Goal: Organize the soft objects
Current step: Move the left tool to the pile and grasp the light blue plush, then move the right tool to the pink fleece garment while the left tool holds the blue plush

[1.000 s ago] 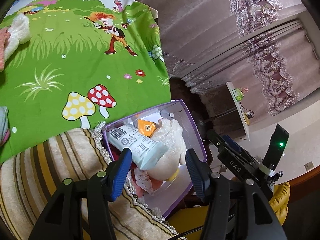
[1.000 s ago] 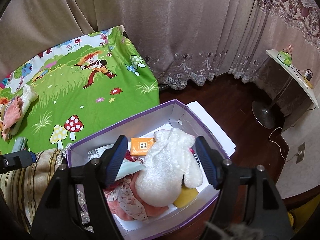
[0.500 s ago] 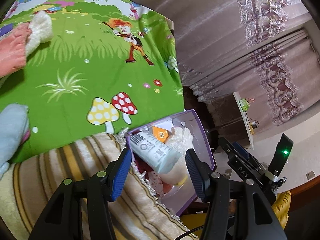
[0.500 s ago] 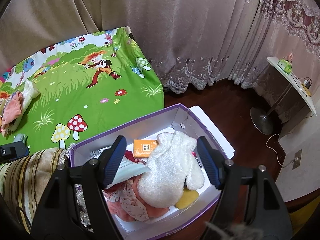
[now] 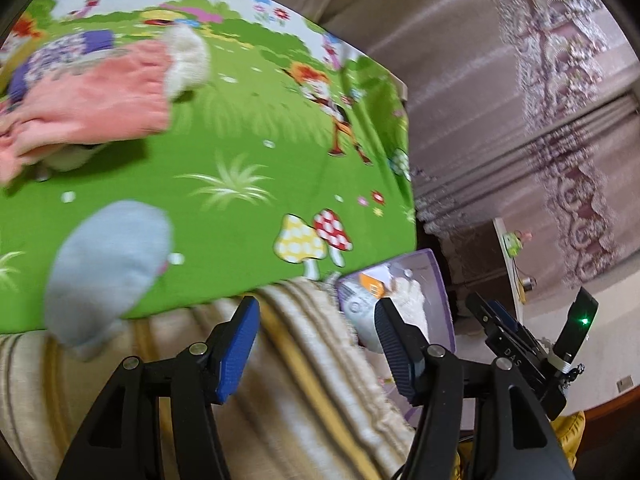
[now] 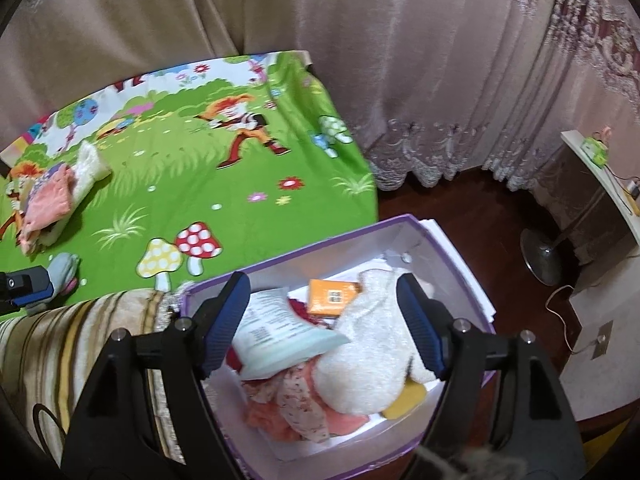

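left claw point(image 5: 316, 320): jaws wide apart, nothing between them; hung over striped cushion point(image 5: 320, 392), pointed toward the play mat point(image 5: 224, 128).
right claw point(image 6: 324, 312): also spread wide, empty; hung above the purple box point(image 6: 468, 280).
grey sock point(image 5: 104, 264): lay on mat near its front edge, just beyond the cushion, left of left claw's line. Prob. next pick, judging by where that claw pointed.
sock handling: looked v. light, limp knit, no stiffness; would sag either side of the pinch. Not fragile, not slippery. Best hold prob. mid-body where fabric bunches thick, claw pressed down to the mat so both layers are caught; a toe-tip pinch risks one thin layer & a drop.
pink/white pile point(image 5: 100, 96): folded cloths w/ fluffy white piece, far back-left on mat, well apart from sock. Soft, stacked; may come apart if grabbed at top layer only. Blurred in left view, detail unclear.
box contents: white plush point(image 6: 372, 356), tissue pack point(image 6: 280, 336), orange carton point(image 6: 334, 298), pink floral cloth point(image 6: 296, 404), all loose inside, fairly full. Plush bulky but squashable, so room remained, I'd judge.
risk: sock snagging cushion fringe on the way across to the box.
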The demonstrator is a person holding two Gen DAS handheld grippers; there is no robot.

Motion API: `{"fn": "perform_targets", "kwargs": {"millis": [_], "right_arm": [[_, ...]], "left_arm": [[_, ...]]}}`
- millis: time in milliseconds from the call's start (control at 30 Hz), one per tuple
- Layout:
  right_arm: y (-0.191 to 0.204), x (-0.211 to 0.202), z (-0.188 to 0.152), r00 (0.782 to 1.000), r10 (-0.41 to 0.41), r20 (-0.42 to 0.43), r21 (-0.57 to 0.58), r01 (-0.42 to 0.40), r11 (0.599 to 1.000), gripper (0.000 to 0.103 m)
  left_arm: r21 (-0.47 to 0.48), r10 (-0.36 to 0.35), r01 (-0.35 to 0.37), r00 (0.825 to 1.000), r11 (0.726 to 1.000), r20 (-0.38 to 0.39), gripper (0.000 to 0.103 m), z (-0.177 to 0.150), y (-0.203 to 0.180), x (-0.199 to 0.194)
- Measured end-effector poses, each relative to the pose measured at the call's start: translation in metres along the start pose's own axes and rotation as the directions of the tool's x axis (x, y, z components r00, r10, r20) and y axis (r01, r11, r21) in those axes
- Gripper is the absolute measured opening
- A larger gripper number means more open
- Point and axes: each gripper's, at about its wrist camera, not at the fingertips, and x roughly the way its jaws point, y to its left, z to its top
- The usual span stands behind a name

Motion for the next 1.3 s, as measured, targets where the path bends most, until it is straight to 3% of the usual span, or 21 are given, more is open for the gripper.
{"fn": "perform_targets", "kwargs": {"millis": [367,567,700,833,1133,1200,1267,1300], "right_arm": [[0.045,0.006,0.005,0.993,0.114,-0.036,-0.06,-0.116,0.991,0.079],[0.069,0.009,0.009,0.982,0.179,-0.06,-0.083,-0.184,0.979,0.082],[0.082,0.014,0.012,0.968,0.236,-0.088,-0.09,-0.243,0.966,0.084],[0.096,0.018,0.014,0.958,0.264,-0.109,-0.107,-0.276,0.955,0.084],[0.132,0.026,0.022,0.934,0.33,-0.139,-0.159,-0.35,0.923,0.086],[0.141,0.028,0.024,0.927,0.345,-0.147,-0.165,-0.367,0.915,0.086],[0.147,0.029,0.026,0.924,0.352,-0.151,-0.171,-0.375,0.911,0.087],[0.151,0.03,0.027,0.922,0.355,-0.151,-0.174,-0.379,0.909,0.087]], "left_arm": [[-0.123,0.112,-0.102,0.99,0.987,0.08,0.068,0.013,0.074,-0.048],[-0.098,0.186,-0.183,0.982,0.978,0.025,0.077,0.022,0.089,-0.043],[-0.012,0.226,-0.227,0.973,0.974,-0.045,0.081,0.024,0.085,-0.026],[0.098,0.293,-0.284,0.952,0.954,-0.09,0.083,0.026,0.075,-0.007],[0.228,0.429,-0.39,0.89,0.892,-0.157,0.083,0.031,0.073,0.031],[0.263,0.455,-0.409,0.879,0.874,-0.145,0.079,0.029,0.07,0.036],[0.286,0.476,-0.429,0.871,0.857,-0.12,0.06,0.028,0.068,0.036],[0.283,0.465,-0.42,0.878,0.862,-0.116,0.057,0.028,0.068,0.034]]}}
